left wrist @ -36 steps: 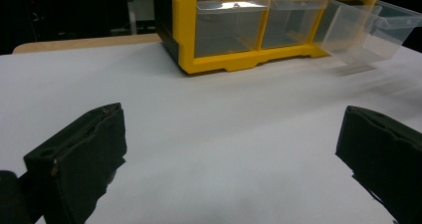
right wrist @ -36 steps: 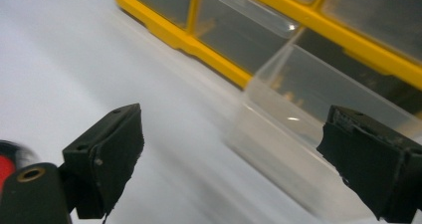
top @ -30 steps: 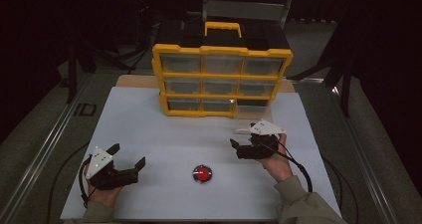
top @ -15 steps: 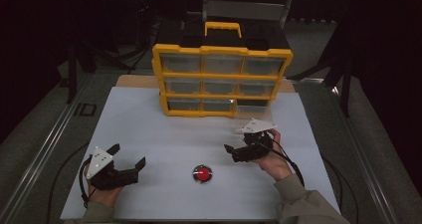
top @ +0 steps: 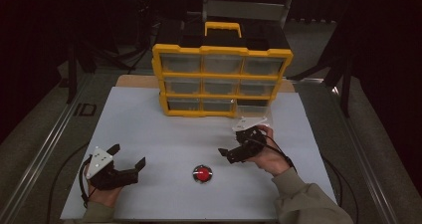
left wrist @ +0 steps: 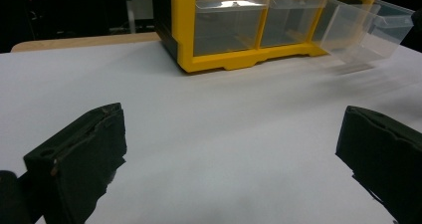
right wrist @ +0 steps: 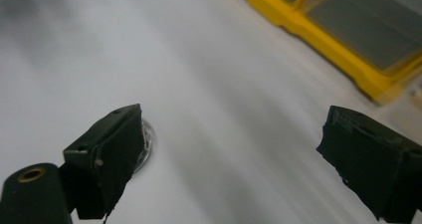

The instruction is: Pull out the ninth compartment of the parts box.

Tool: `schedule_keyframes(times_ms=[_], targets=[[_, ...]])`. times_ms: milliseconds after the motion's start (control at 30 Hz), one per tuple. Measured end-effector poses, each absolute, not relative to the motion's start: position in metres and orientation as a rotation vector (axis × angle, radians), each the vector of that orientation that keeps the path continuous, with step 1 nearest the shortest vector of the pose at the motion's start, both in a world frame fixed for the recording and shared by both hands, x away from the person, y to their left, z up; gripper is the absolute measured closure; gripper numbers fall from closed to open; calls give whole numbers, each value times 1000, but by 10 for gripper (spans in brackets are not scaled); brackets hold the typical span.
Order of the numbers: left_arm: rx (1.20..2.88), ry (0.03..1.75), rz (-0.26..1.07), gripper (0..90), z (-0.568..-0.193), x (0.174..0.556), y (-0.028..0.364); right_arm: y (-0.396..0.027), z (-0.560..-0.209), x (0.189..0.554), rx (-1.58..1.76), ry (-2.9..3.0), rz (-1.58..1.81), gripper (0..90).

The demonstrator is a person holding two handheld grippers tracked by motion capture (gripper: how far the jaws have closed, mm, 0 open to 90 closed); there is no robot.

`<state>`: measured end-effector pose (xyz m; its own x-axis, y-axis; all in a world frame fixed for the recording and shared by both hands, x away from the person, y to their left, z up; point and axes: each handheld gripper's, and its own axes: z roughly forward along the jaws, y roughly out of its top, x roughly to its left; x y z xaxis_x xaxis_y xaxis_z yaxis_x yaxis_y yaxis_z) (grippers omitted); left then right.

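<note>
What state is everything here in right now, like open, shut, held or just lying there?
Left gripper: open, empty, low over the table.
Right gripper: open, empty, pointing toward the red object.
Red object: lying free on the white tabletop.
Bottom right drawer: pulled out.
Yellow organizer: upright, other drawers in.

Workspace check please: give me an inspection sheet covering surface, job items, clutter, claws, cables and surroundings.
Surface: white tabletop board, bare and flat.
Job's things: small round red object with a silvery rim lying near the front edge; yellow plastic drawer cabinet with clear drawers at the back, its bottom right clear drawer pulled out.
Clutter: nothing seen.
Grippers: left claw open, low over the board; right claw open, tilted toward the red object, apart from it.
Cables: black cable trails from the left claw.
Surroundings: dark room, metal rail along the left.
</note>
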<state>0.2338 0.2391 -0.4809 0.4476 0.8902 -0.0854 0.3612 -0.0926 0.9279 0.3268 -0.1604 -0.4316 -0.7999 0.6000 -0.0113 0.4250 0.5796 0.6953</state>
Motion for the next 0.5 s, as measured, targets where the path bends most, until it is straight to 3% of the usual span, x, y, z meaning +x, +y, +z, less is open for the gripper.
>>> schedule_keyframes(times_ms=[500], targets=[[1669,1102,641,1,-481,234,239,-142,-437,328,785,2644,995,94]])
